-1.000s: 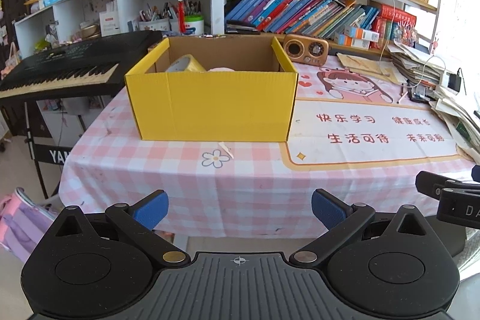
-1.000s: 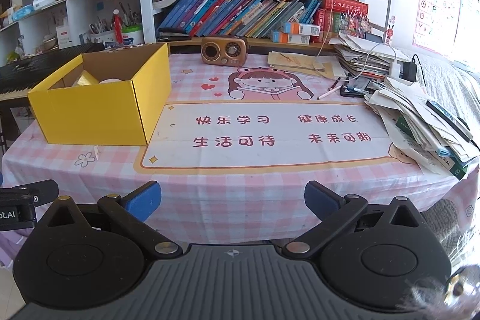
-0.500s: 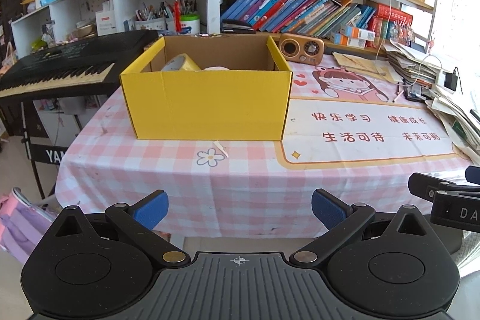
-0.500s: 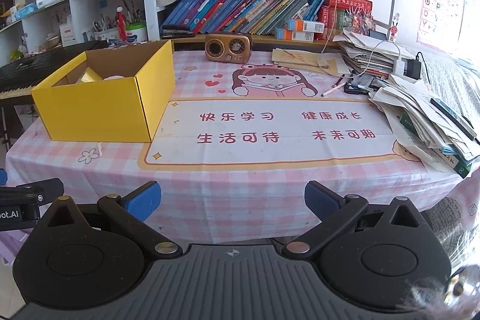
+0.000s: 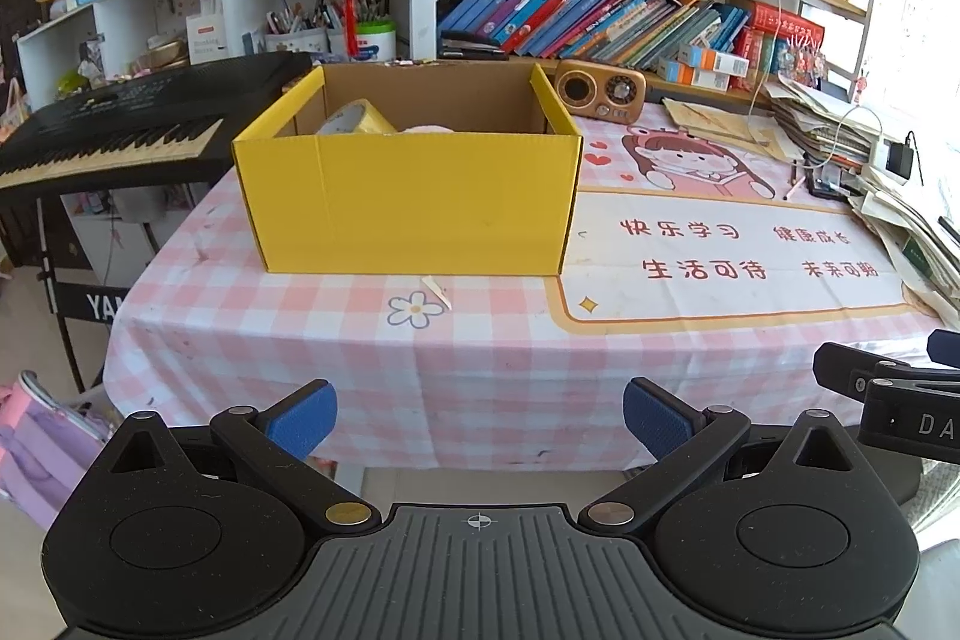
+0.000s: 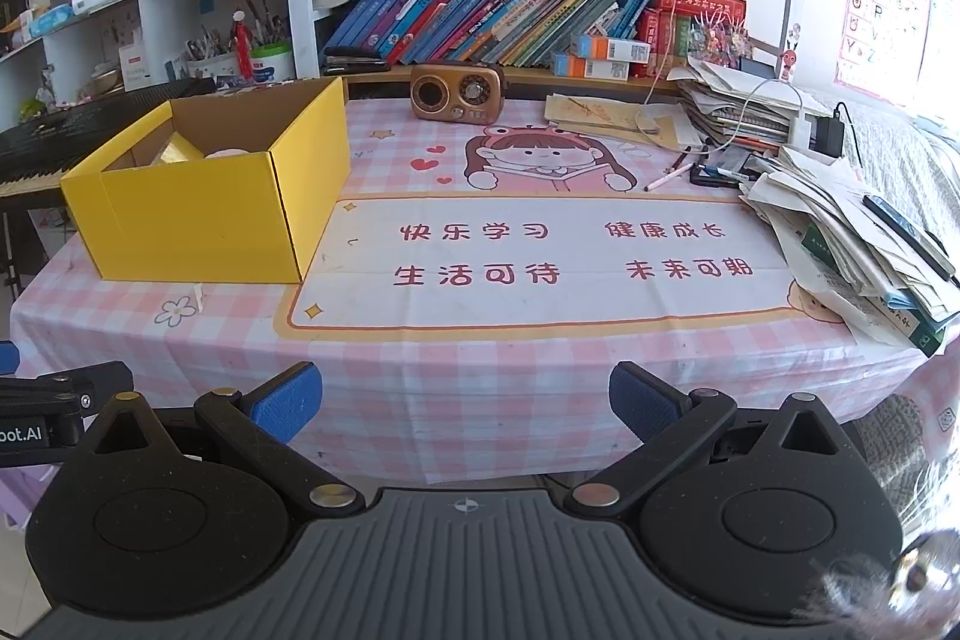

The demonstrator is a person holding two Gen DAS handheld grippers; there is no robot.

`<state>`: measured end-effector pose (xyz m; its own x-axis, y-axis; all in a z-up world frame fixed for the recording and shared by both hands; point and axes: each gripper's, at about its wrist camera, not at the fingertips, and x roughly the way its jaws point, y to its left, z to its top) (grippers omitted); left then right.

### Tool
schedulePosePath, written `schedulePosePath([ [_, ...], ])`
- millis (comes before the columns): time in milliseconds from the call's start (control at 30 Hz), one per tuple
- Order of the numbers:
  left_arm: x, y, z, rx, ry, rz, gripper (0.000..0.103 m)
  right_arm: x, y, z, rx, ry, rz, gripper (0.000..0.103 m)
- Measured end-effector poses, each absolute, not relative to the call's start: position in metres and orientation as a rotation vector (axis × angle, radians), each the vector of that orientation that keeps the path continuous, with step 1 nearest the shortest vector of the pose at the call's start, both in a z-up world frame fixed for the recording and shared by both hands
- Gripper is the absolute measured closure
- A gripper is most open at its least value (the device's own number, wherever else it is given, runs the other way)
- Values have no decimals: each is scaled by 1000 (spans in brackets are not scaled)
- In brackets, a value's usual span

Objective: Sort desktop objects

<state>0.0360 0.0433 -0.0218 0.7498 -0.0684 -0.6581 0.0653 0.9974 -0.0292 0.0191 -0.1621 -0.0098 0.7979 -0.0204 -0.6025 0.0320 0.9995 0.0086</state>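
Two grippers, my left gripper [image 5: 478,417] and right gripper [image 6: 465,399], spread empty before tabletop [image 6: 540,364]; yellow box [image 5: 408,202] loaded; I judge best: scan leftovers.

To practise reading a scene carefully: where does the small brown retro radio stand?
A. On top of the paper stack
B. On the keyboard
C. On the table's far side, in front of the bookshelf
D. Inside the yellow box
C: the radio stands on the checked tablecloth beyond the yellow box, just in front of the bookshelf.
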Motion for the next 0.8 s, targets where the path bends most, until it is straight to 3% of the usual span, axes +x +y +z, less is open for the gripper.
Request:
schedulePosePath([
  [800, 42, 43, -26, -5, 741, -77, 0, 23, -164, -18, 27, 667, -32, 0],
])
